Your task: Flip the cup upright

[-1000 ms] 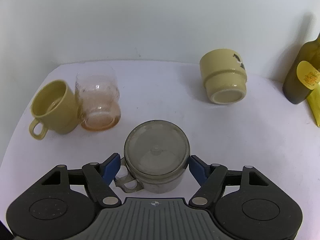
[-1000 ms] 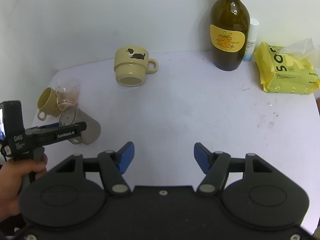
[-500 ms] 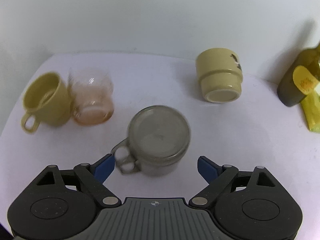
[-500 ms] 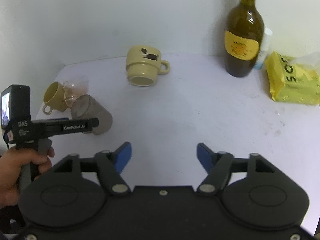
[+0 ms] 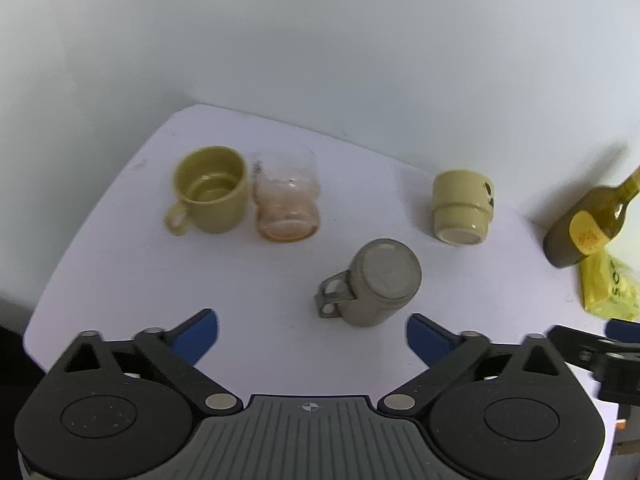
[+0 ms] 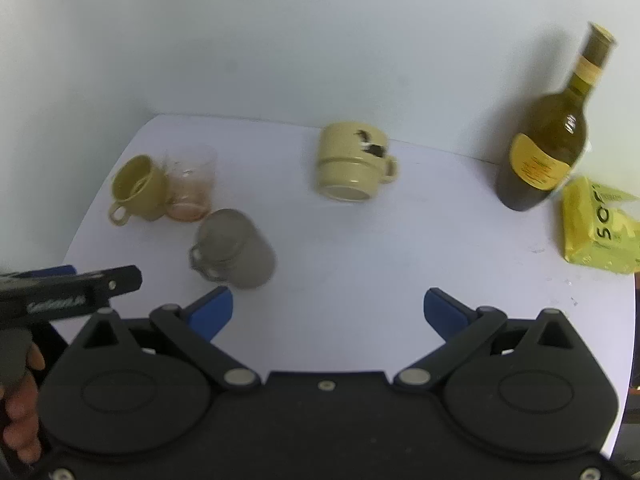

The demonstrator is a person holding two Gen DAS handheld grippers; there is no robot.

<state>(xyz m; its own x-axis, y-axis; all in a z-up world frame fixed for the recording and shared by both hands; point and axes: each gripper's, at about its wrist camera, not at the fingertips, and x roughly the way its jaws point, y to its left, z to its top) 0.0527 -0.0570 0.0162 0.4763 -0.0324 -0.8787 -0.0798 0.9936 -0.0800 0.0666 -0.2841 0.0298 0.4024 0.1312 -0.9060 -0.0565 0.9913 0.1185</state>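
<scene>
Grey mug [image 5: 380, 282] stands bottom-up on the table [image 5: 120, 272], so both the left gripper [image 5: 312, 334] and right gripper [image 6: 327, 310] wait wide open, holding nothing.

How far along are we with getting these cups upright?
Done: the yellow-green cup and glass tumbler stand mouth-up. In hand: nothing; left gripper and right gripper are both open. Left: the grey mug and cream mug sit base-up, ungripped.
</scene>
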